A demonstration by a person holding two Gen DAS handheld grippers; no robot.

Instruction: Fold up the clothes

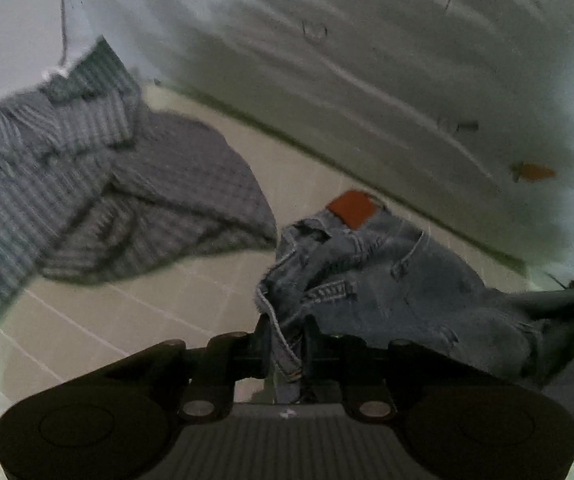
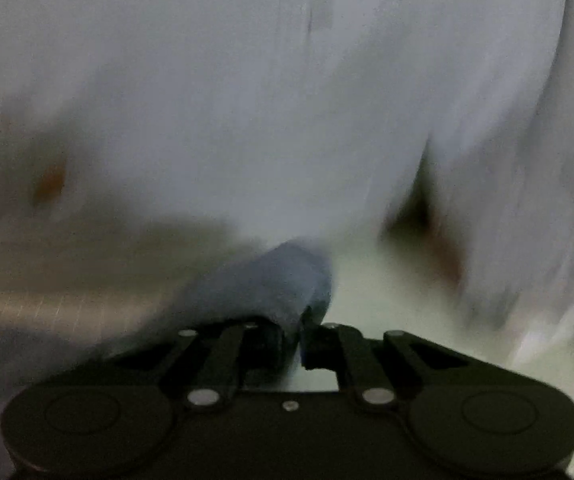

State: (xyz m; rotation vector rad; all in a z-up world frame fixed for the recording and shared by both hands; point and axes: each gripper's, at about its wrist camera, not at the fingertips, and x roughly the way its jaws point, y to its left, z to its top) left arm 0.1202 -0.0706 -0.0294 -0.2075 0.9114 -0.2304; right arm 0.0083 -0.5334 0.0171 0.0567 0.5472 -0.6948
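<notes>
Jeans (image 1: pixel 387 276) of faded blue denim lie crumpled on a pale tiled floor (image 1: pixel 99 332), close against the foot of a whitish wall (image 1: pixel 327 60). An orange-brown patch (image 1: pixel 352 209) at the waistband faces up, with belt loops and stitched seams visible beside it.

Left gripper (image 1: pixel 285 332): jaws clenched on a folded edge of the denim, which runs up between the fingers and onto the gripper body.

Right gripper (image 2: pixel 301 330): jaws drawn close together with a rounded fold of blue denim (image 2: pixel 271 284) pinched between them. This view is heavily blurred; beyond the fold only pale surfaces can be made out.

Surface: floor tiles are light beige with thin pale grout lines. A dark line marks the junction of floor and wall.

Room: the wall is scuffed, bearing faint dark marks and one small orange mark (image 1: pixel 533 171). A thin cord (image 1: pixel 63 12) hangs down at the upper left of the left wrist view.

Other items: a grey-and-white striped garment (image 1: pixel 87 184) lies heaped on the floor, left of the jeans and just beside them, its upper edge reaching the wall. In the right wrist view a dark gap (image 2: pixel 423 200) appears where the pale surfaces meet; its nature cannot be determined.
</notes>
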